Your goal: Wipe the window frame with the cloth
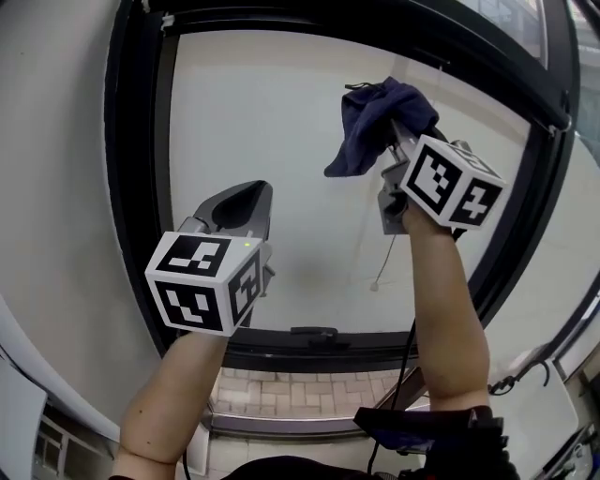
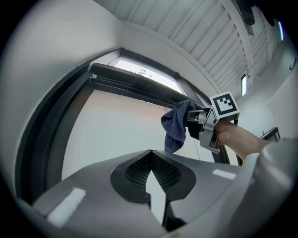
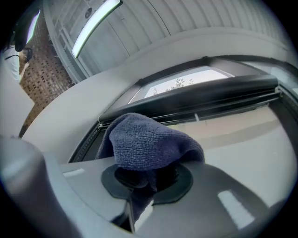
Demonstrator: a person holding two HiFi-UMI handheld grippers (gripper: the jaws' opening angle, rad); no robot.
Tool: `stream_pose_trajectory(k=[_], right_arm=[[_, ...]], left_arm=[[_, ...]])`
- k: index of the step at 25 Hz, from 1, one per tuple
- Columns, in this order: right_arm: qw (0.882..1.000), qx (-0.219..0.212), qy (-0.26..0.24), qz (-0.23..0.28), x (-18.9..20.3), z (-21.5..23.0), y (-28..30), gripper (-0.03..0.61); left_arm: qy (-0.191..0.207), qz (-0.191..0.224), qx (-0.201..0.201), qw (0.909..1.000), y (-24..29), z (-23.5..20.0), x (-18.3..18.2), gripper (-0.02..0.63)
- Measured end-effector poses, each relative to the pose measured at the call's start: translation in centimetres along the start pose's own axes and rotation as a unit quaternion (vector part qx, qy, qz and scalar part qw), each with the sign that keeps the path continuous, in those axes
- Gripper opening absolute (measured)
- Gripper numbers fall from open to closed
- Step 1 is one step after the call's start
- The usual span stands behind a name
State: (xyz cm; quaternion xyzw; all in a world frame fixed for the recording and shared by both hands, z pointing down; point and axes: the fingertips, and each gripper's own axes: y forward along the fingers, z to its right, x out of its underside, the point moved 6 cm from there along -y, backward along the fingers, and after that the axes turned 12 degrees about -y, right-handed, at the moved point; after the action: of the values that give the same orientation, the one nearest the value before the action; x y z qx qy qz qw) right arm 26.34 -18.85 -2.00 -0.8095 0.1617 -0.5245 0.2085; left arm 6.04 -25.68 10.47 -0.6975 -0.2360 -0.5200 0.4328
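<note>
A dark blue cloth (image 1: 377, 124) hangs bunched from my right gripper (image 1: 398, 141), which is shut on it and raised in front of the window pane, below the black window frame (image 1: 394, 28). In the right gripper view the cloth (image 3: 148, 145) drapes over the jaws, and the frame's top bar (image 3: 195, 100) runs just beyond it. My left gripper (image 1: 242, 202) is held lower at the left, shut with nothing in it, close to the frame's left side (image 1: 141, 169). In the left gripper view the cloth (image 2: 177, 126) and the right gripper (image 2: 193, 124) show ahead.
A handle (image 1: 314, 335) sits on the frame's bottom bar. A cord (image 1: 380, 272) dangles behind the glass. White wall (image 1: 52, 187) borders the window on the left. A slatted ceiling with a light strip (image 3: 95, 21) is overhead.
</note>
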Motion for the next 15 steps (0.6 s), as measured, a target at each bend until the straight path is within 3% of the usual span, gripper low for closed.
stream_pose_trajectory(k=[5,10,15], right_arm=[[0.999,0.028,-0.018,-0.024,0.6,3.6,-3.8,0.051],[0.998,0.021,-0.032,-0.053,2.4,3.4,-7.8,0.051],[0.996,0.012,-0.031,-0.083,6.8,2.4,-11.1,0.051]], left_arm=[[-0.008,-0.01,0.028,0.9995,1.8,2.5,2.0,-0.006],[-0.015,-0.006,0.05,0.9986,1.7,4.4,3.9,-0.006],[-0.008,-0.044,0.058,0.9973,1.0,4.7,8.2,-0.006]])
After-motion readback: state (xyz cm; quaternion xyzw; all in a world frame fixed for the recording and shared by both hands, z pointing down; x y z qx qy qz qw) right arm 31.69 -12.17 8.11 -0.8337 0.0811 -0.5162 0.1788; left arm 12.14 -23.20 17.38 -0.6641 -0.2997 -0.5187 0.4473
